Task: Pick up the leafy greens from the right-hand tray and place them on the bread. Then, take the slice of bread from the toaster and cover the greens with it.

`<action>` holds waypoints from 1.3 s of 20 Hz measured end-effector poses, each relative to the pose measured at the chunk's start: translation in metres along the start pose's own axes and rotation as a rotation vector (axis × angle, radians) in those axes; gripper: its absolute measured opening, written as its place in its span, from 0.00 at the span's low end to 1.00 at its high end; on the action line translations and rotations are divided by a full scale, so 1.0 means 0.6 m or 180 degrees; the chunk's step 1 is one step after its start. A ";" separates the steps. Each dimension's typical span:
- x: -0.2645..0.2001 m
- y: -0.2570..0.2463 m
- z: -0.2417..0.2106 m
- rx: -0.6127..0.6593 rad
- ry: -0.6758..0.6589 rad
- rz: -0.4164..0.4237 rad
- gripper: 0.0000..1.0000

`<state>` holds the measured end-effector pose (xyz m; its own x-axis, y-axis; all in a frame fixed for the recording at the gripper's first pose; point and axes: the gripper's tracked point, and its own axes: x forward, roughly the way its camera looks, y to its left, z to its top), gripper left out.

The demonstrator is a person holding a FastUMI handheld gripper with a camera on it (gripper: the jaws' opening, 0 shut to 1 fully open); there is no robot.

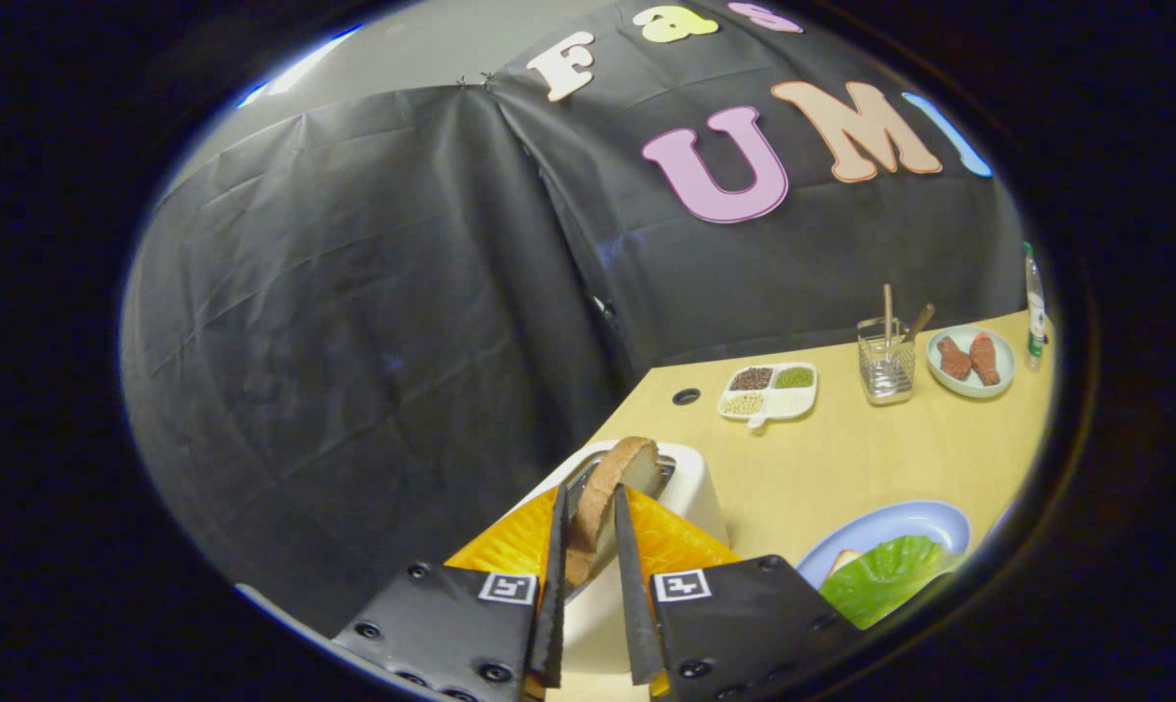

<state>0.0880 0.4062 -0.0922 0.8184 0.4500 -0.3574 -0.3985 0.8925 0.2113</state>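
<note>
The bread (607, 492) was a brown-crusted slice with a pale face, standing on edge in the white toaster (690, 487). It sat between the jaws of the gripper (588, 507), which were closed on its two sides. To the right, the greens (885, 575) lay on a blue plate (900, 522) on the bench (842, 458).

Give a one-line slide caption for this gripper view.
Gripper closes on the bread slice over the toaster; greens already on the blue plate.

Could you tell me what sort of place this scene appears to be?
Likely a staged kitchen booth: a toaster holding a bread slice between the gripper jaws, a greens-topped plate, and a black cloth wall.
</note>
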 end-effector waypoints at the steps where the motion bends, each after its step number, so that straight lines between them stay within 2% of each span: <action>1: -0.003 -0.006 0.001 -0.0020 -0.0001 -0.0056 0.30; 4: -0.002 -0.016 -0.004 -0.0023 0.0047 -0.0162 0.30; 6: -0.004 -0.009 -0.005 0.0069 0.0089 -0.0111 0.30; 9: -0.001 -0.004 -0.010 0.0182 0.0161 -0.0029 0.10; 10: -0.004 -0.001 -0.008 0.0221 0.0155 -0.0012 0.10; 11: -0.003 0.006 -0.009 0.0229 0.0141 0.0026 0.04; 18: -0.045 0.032 0.058 0.0182 -0.0347 0.0181 0.04; 26: -0.130 -0.034 0.172 0.0586 -0.0955 0.0145 0.04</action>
<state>0.0750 0.3496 0.0251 0.8976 0.4359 -0.0663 -0.3785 0.8389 0.3912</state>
